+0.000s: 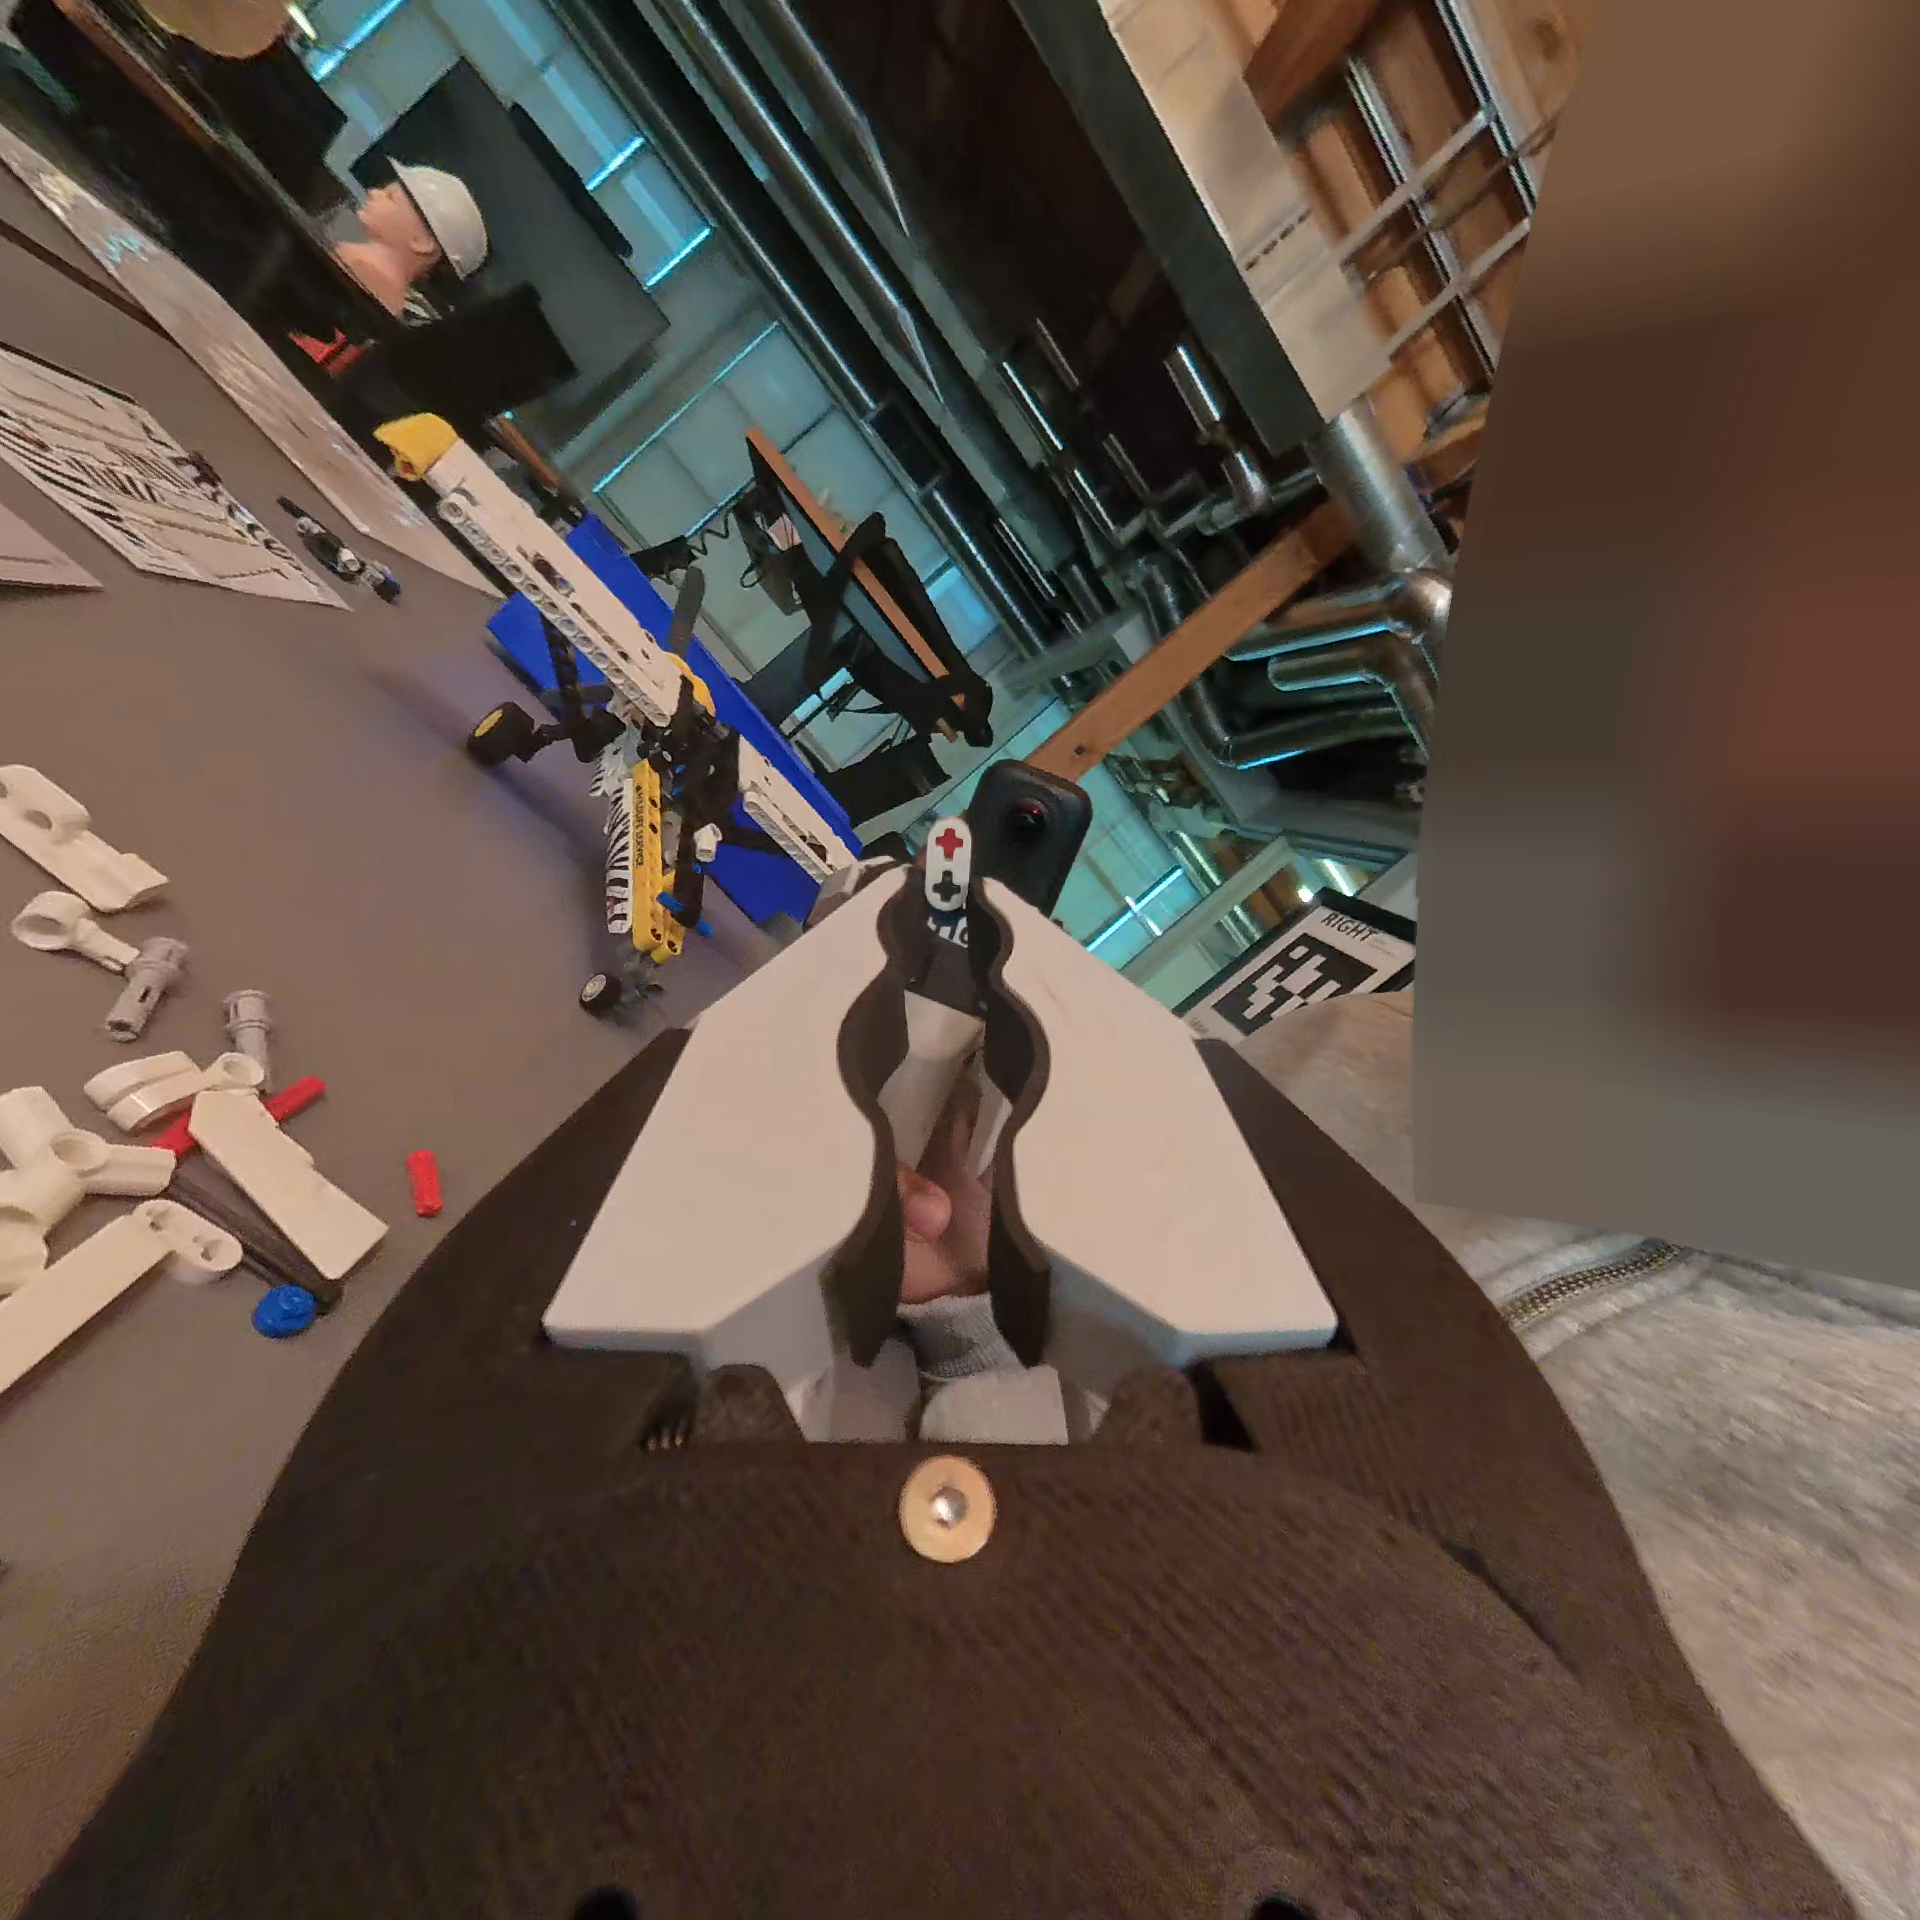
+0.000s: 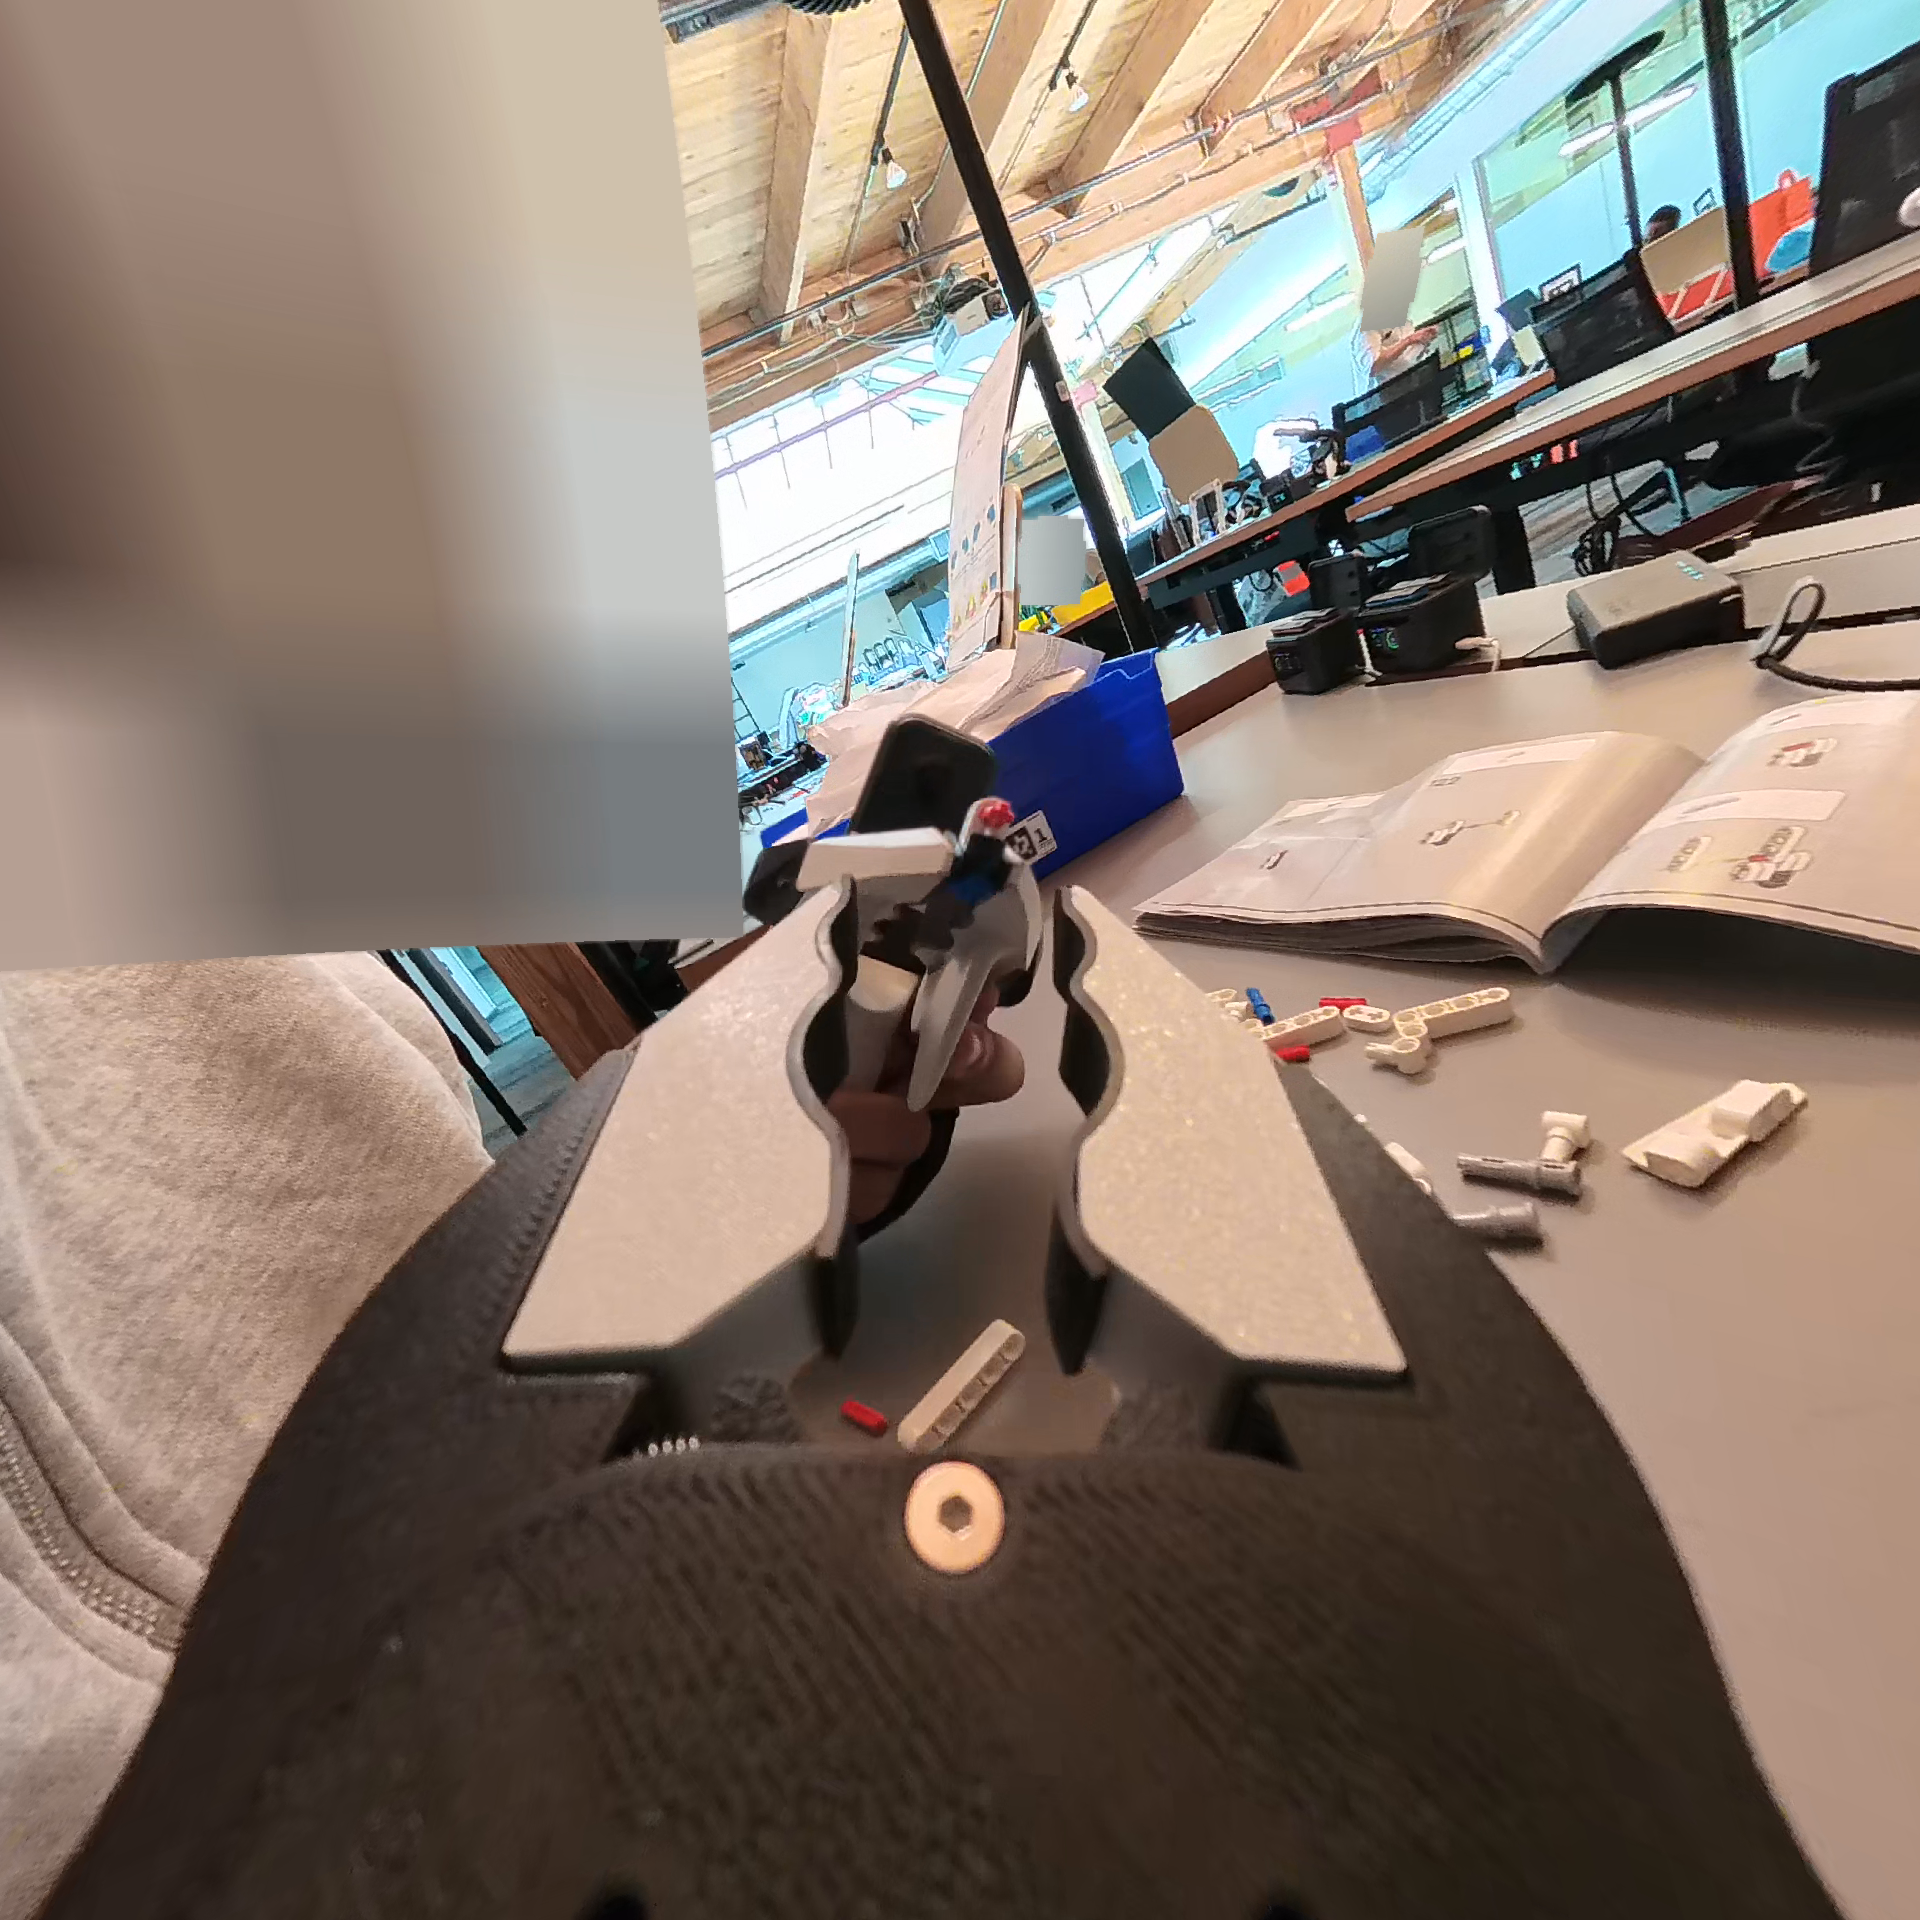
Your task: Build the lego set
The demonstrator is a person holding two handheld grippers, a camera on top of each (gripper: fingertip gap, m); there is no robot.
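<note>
**Left gripper** (image 1: 951,894): my jaws are narrow, pinched on a small sub-assembly (image 1: 948,862) that sticks out past the fingertips. From here it shows end-on as a white rounded part with a red and a dark cross-shaped axle end, and blue below. It is held in the air above the desk (image 1: 312,779), resting on nothing.

**Right gripper** (image 2: 951,904): my jaws are wide and hold nothing. Their gap faces the left gripper (image 2: 925,997) tip to tip, and the sub-assembly (image 2: 883,857) lies just beyond and slightly above my right fingertips, in line with the gap but not yet between the fingers. In this view its white beam runs crosswise, about level. A dark stem with a blue collar and a red tip rises towards the upper right.

**Key relation.** The beam's long axis crosses the right gripper's closing line, so I judge a short advance would bring the right jaws around it. The right gripper is the nearer free tool. Whether a part has to be fetched first cannot be told.

**Desk.**
- Below the right gripper lie a white beam (image 2: 961,1387) and a red pin (image 2: 862,1415).
- To its right are loose parts (image 2: 1351,1023) and, farther on, an open booklet (image 2: 1507,831).
- Towards the far edge are a blue bin (image 2: 1091,748) and, in the left view, the yellow-and-white model (image 1: 644,748).
</note>
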